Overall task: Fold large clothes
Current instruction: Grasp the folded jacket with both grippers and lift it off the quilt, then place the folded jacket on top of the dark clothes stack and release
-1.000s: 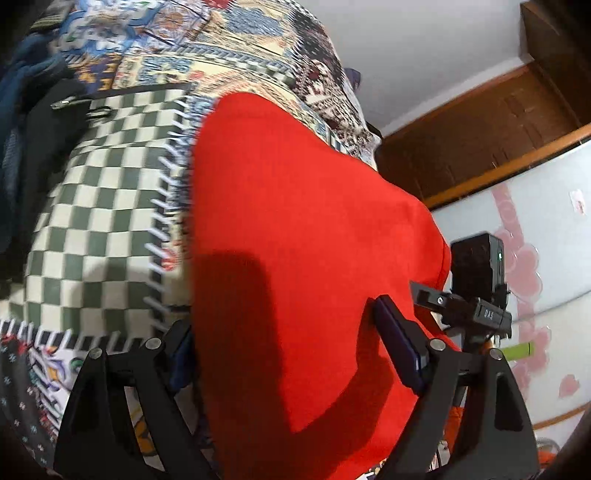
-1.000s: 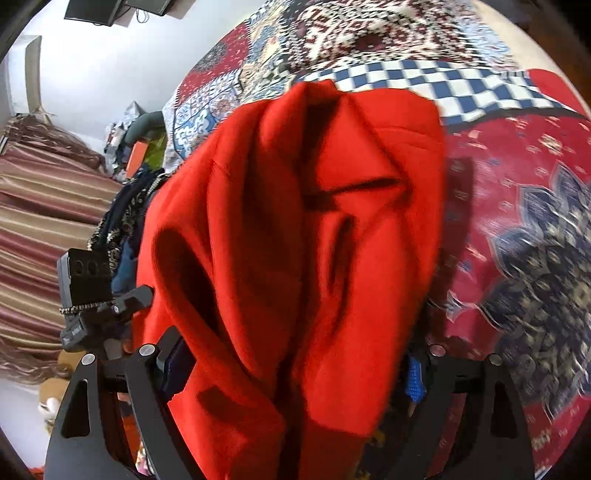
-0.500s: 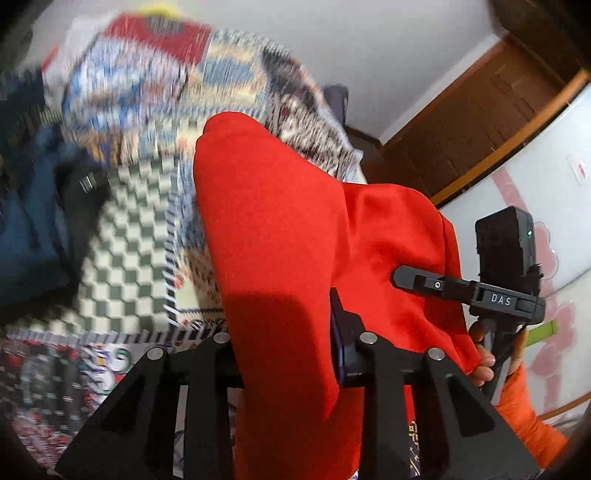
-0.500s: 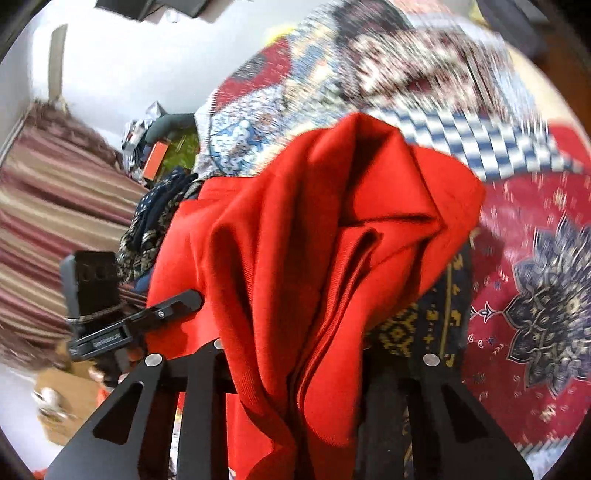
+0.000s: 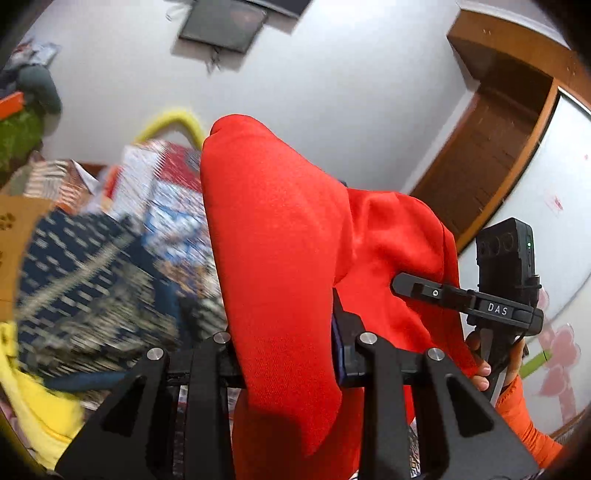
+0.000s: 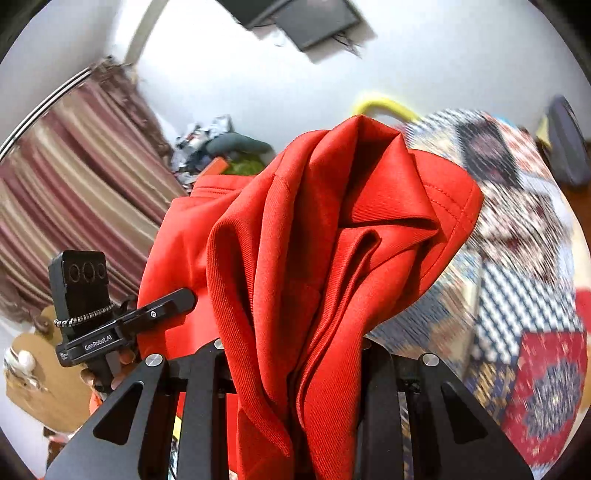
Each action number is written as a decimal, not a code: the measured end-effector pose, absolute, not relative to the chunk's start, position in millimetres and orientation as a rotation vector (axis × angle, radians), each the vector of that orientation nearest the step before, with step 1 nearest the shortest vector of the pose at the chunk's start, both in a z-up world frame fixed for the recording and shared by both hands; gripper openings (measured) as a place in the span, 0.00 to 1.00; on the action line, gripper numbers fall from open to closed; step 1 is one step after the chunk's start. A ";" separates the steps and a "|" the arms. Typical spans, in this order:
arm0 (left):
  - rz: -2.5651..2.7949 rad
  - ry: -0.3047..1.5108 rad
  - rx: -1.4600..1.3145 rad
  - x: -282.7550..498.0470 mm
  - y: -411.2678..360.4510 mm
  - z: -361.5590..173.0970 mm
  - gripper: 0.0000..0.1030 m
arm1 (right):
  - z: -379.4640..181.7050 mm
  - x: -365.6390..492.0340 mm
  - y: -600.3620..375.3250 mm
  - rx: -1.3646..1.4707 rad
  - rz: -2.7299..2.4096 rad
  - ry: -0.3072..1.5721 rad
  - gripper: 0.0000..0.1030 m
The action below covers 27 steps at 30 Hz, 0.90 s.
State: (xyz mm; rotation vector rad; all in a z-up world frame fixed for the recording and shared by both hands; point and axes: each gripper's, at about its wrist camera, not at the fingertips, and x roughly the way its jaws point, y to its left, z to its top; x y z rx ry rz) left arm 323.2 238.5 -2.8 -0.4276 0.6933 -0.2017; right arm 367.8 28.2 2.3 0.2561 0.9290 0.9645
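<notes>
Two grippers carry one red garment (image 5: 280,236) between them, lifted clear above the bed. The left gripper (image 5: 284,343) has its fingers closed on a thick fold of the red cloth; the right gripper (image 6: 291,354) has its fingers drawn in on a bunched, many-layered wad of the same garment (image 6: 332,229).

Risks, as judged from this position:
- The right grip is on a crumpled bundle with a stitched hem folded over itself. Layers may slide out unevenly, and any fold laid from this hold would likely come out crooked.
- The cloth hangs loose below both grippers, so a hidden edge could drag on the bed and catch.
- Both views are motion-blurred at the bed, which suggests brisk movement; a sudden pull apart could strip cloth from one grip.

Surface: a bed under a busy patchwork bedspread (image 6: 517,295), checkered and floral panels. Other clothes, dark patterned (image 5: 85,280) and yellow (image 5: 33,406), lie heaped at its left side.

Room: white wall, a dark wall-mounted screen (image 5: 225,26), striped maroon curtains (image 6: 74,184), a wooden door frame (image 5: 491,122).
</notes>
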 end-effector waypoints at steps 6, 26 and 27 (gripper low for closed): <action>-0.105 0.671 -0.468 315.1 318.9 15.1 0.29 | 15.6 381.5 111.1 0.226 1.037 0.914 0.24; 0.119 0.894 -0.738 352.6 501.2 -119.4 0.51 | -107.1 448.1 294.8 0.017 0.979 1.204 0.38; 0.114 0.893 -0.729 350.6 501.7 -120.1 0.55 | -109.2 448.1 293.5 -0.007 0.982 1.203 0.44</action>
